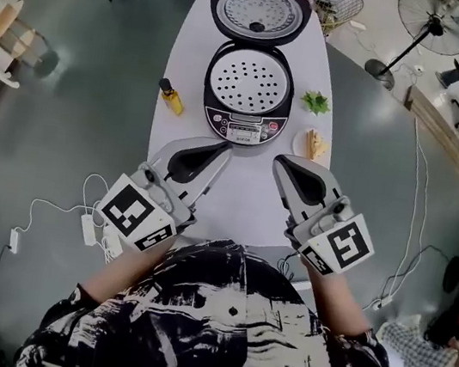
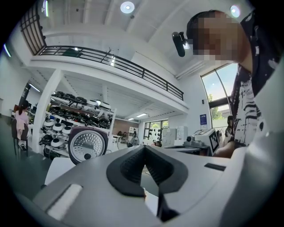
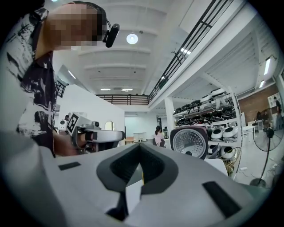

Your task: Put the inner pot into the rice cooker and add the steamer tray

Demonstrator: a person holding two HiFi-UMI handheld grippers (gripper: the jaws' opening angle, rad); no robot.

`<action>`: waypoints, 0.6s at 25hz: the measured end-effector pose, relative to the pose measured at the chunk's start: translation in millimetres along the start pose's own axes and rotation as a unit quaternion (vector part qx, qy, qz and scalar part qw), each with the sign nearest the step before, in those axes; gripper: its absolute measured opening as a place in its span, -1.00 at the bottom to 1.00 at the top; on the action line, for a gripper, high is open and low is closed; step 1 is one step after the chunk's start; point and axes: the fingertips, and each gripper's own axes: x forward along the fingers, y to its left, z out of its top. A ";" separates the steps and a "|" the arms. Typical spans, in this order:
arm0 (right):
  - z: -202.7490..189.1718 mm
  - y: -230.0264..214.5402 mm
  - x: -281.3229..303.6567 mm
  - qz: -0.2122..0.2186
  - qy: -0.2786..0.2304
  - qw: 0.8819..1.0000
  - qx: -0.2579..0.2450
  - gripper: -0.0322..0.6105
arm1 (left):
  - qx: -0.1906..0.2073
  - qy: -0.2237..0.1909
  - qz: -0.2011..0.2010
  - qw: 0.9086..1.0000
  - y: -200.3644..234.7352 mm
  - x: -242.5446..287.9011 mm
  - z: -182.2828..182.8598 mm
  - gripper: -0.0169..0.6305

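Note:
The rice cooker (image 1: 249, 94) stands open on the white table (image 1: 236, 197), its lid (image 1: 260, 9) tipped back. A white perforated steamer tray (image 1: 249, 81) sits in its mouth; the inner pot under it is hidden. My left gripper (image 1: 225, 147) and right gripper (image 1: 278, 162) hover side by side over the table's near half, in front of the cooker's control panel. Both are shut with nothing in them. The left gripper view shows its shut jaws (image 2: 144, 148) and the lid (image 2: 87, 144) beyond; the right gripper view shows shut jaws (image 3: 140, 146) and the lid (image 3: 189, 142).
A yellow oil bottle (image 1: 172, 96) stands left of the cooker. Green leaves (image 1: 316, 102) and a small plate of food (image 1: 314, 144) lie to its right. A standing fan (image 1: 430, 25) is at the far right; a power strip (image 1: 87, 228) lies on the floor at left.

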 end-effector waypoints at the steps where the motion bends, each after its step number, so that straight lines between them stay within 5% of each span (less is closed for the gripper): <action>1: -0.2 0.4 0.4 0.000 0.000 1.000 -0.001 -0.91 | 0.000 -0.001 0.001 1.000 0.0 -0.9 0.2 -0.93; 15: -5.2 -1.1 -4.3 -0.004 0.010 1.000 -0.003 -0.91 | -0.002 -0.004 0.001 1.000 -7.3 -1.6 -2.5 -0.93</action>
